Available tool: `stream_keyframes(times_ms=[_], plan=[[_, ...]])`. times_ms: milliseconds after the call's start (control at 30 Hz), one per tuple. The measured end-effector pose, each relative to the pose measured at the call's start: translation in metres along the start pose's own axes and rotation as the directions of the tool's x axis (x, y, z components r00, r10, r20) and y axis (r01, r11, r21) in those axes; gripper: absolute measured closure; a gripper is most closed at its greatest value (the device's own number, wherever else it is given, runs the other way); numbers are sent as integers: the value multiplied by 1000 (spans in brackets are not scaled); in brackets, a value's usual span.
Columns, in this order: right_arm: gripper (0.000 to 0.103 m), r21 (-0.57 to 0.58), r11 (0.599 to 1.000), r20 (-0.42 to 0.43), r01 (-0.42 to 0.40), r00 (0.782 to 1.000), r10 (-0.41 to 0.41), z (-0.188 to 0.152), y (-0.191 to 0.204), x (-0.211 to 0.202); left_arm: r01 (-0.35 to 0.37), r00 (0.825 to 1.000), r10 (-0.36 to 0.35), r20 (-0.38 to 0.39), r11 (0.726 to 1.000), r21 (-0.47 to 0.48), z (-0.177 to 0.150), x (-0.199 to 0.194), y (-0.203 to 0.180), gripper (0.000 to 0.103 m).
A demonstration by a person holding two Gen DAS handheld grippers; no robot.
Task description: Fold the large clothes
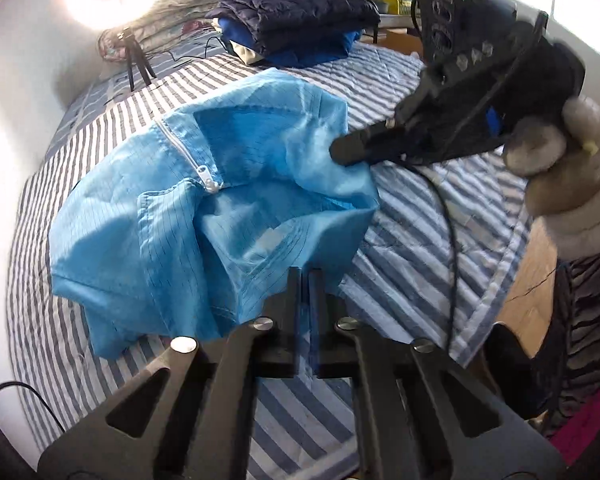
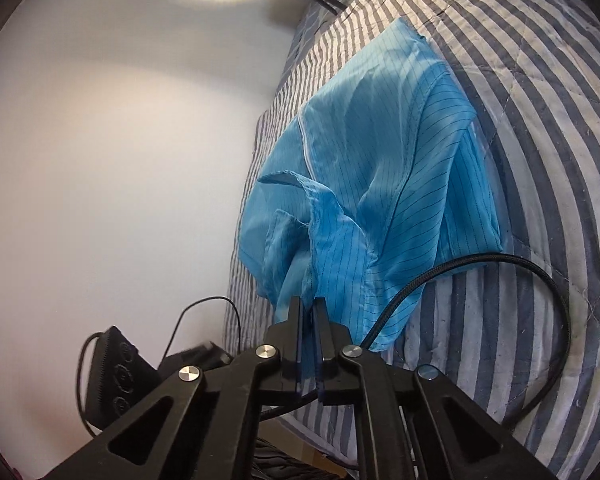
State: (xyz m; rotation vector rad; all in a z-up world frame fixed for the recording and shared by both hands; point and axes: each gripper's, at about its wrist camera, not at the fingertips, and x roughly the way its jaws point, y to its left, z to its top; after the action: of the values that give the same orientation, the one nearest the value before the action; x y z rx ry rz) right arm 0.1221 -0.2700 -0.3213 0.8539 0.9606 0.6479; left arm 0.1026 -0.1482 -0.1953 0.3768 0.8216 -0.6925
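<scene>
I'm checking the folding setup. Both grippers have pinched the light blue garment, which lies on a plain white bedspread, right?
Not quite: the bedspread is striped blue and white, not plain white, as the left wrist view shows. The rest holds: the left gripper and right gripper are each shut on the light blue garment.

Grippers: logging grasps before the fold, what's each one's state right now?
Left gripper: closed on the blue garment.
Right gripper: closed on the same garment.

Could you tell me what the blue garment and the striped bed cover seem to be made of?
The blue garment looks like thin, smooth synthetic cloth, slightly sheer, with a fine dark grid woven in and a white zipper; possibly anti-static fabric. The striped bed cover looks like soft, matte quilted cotton or a blend, judging by its stitched diamond lines.
</scene>
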Motion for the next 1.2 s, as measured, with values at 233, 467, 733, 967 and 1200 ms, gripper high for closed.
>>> stream_keyframes(times_ms=[233,467,733,967,1200], plan=[[94,-121,986,14,119,993,-118,5,10,-12,22,1000,-22,-15,1000,8,-18,0,-12,103],[58,-223,961,-87,164,978,-187,28,36,-6,46,998,-44,40,998,-44,0,-18,-12,83],[62,-160,972,-230,175,950,-209,39,15,26,12,1000,-11,-20,999,47,4,15,-24,103],[81,-114,983,-329,142,928,-172,35,3,66,14,1000,-14,21,999,31,0,5,-16,103],[92,-56,996,-321,63,944,-78,32,1,78,11,999,-12,53,1000,24,1,-5,-13,103]])
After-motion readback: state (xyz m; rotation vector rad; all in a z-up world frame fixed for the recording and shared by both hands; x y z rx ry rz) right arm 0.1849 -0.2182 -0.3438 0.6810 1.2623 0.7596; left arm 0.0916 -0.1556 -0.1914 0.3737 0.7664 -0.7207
